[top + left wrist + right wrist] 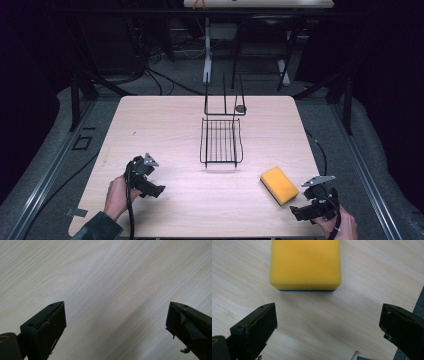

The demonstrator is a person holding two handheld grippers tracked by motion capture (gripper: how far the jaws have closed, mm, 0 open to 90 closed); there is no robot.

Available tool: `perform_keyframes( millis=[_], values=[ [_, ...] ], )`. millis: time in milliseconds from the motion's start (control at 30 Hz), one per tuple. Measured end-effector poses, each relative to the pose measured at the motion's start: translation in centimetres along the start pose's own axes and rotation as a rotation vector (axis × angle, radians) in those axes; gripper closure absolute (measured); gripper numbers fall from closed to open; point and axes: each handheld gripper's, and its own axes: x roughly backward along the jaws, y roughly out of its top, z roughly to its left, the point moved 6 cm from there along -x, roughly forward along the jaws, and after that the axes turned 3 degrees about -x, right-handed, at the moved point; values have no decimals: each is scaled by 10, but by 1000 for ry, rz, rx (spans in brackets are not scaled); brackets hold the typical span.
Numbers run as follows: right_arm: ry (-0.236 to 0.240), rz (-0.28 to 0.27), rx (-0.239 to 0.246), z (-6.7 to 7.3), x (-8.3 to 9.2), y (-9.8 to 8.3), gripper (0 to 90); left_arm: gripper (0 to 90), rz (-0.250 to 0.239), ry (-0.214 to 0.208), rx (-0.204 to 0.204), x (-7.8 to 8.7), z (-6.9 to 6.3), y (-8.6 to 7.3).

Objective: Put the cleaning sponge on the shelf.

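No legible text, labels, brands, numbers or signs in any view. Sponge [305, 263]: plain yellow faces, no print. Table [165, 125]: bare wood grain, no markings. Wire rack [221, 141]: no tag.

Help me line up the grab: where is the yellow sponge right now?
In the high view the sponge lies flat on the table's right front, just ahead of the open right gripper.

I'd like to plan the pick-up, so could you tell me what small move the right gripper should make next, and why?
Probably ease the right gripper forward until its open jaws straddle the yellow sponge. The sponge lies flat on the table just ahead of the jaws, roughly centred between them and untouched.
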Motion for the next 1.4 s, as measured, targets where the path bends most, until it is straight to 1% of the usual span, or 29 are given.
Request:
perform_keyframes(
  millis=[167,200,267,300,333,400,433,500,533,600,633,700,767,900,933,1067,1100,1167,1200,1300,1333,1367,1400],
  values=[
    [11,-12,-4,4,0,3,13,32,10,0,-7,-1,-2,0],
    [8,-11,17,4,0,5,13,32,11,1,-8,-1,-2,0],
    [2,-20,29,5,-1,8,14,32,11,1,-10,-2,-1,1],
    [3,-18,25,7,-1,9,14,32,9,0,-9,-2,-2,1],
    [0,-27,32,7,-1,11,14,32,7,3,-10,-3,-2,1],
    [5,-37,30,8,-1,13,15,32,9,0,-9,-3,-2,1],
    [4,-35,32,9,0,14,15,32,10,-2,-9,-2,-2,1],
    [21,-42,32,11,-2,17,15,32,9,1,-9,-2,-2,1],
    [21,-42,39,11,-3,19,15,32,10,1,-8,-1,-2,0],
    [26,-41,40,14,-4,21,15,32,10,1,-6,-1,-1,0],
    [21,-43,52,13,-5,23,14,32,9,2,-5,-1,-1,0],
    [24,-37,57,14,-5,24,14,32,9,2,-5,-1,-1,0],
    [20,-50,55,14,-6,27,15,32,9,2,-5,-2,-1,0],
    [25,-49,55,13,-8,31,15,32,7,3,-11,-2,-2,1],
    [41,-46,50,14,-10,33,15,33,11,2,-12,-2,-2,1],
    [39,-31,60,15,-16,39,16,34,13,0,-13,-2,-2,1],
    [31,-23,67,15,-18,40,15,34,13,0,-13,-2,-2,1],
    [35,-10,72,17,-22,43,14,34,12,3,-13,-2,-2,0],
    [27,-4,75,16,-23,43,14,34,9,2,-12,-2,-2,0],
    [30,-1,72,17,-27,45,14,34,10,2,-12,-2,-2,0],
    [34,11,69,17,-29,46,16,34,12,1,-14,-2,-2,0],
    [34,11,69,17,-29,46,16,35,12,1,-14,-2,-2,0],
    [34,26,71,18,-32,46,23,35,9,1,-14,-2,-2,1]
  ],
)
